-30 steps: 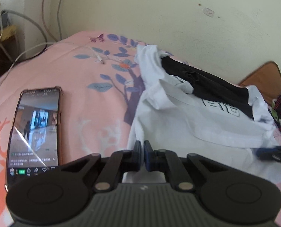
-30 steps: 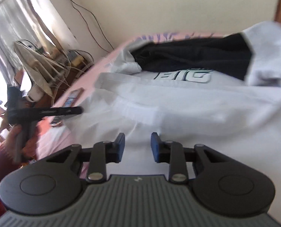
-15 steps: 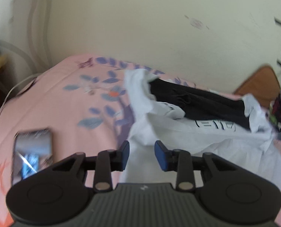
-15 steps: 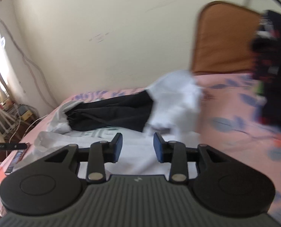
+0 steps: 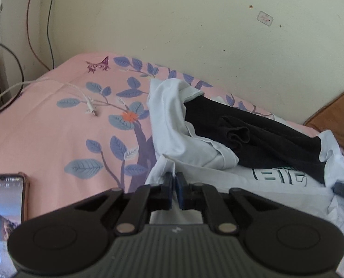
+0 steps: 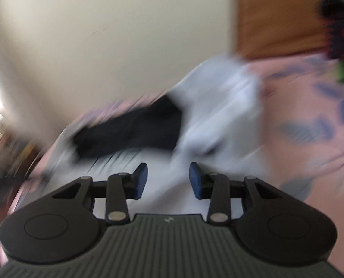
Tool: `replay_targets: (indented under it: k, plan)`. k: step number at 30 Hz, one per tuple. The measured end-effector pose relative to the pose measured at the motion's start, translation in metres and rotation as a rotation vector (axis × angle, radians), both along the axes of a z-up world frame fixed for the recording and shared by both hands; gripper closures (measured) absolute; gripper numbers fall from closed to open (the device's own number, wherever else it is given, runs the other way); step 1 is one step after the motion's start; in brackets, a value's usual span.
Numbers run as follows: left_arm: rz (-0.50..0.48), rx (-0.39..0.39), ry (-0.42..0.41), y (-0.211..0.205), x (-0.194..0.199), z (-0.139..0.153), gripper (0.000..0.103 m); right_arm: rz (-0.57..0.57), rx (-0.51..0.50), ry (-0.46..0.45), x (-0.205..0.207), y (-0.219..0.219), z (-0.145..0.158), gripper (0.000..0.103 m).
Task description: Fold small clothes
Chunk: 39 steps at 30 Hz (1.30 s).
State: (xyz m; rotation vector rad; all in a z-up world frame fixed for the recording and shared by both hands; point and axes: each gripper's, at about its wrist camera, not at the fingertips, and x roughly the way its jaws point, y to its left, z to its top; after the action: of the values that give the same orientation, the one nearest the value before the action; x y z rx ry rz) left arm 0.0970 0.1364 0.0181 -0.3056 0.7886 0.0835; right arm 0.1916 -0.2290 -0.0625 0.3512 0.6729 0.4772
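Left gripper (image 5: 174, 186) pinched on white shirt (image 5: 253, 190) edge. Right gripper (image 6: 167, 180) wide apart, holding nothing. Black garment (image 5: 260, 136) on shirt; phone (image 5: 4, 208) on pink bedsheet (image 5: 56, 139).

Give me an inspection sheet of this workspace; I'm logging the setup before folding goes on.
Surface: pink leaf-print bed sheet.
Job's things: white T-shirt spread out, black garment lying on it.
Clutter: phone, screen lit, on the sheet's left.
Grippers: left gripper fingers shut at the shirt's edge, possibly pinching it; right gripper open over the shirt, view blurred.
Cables: white cable lies across the sheet; dark wires on the wall.
Surroundings: cream wall, brown headboard.
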Motion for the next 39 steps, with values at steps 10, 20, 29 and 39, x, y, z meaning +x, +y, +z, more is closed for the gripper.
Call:
replay_targets:
  k: [10,20,29,39]
  plan:
    - [-0.012,0.059,-0.109,0.012,0.009,0.06,0.074,0.079,-0.108,-0.179,0.002,-0.024,0.08,0.058]
    - [-0.123,0.105,0.031,-0.034,0.186,0.035,0.058,0.232,-0.354,-0.176,0.12,0.098,0.059,0.04]
    - [-0.168,0.233,0.191,-0.062,0.235,-0.022,0.068,0.201,-0.314,0.122,0.193,0.123,0.01,0.041]
    - [-0.188,0.156,-0.019,-0.053,0.167,0.046,0.096,0.241,-0.374,-0.087,0.116,0.111,0.068,0.097]
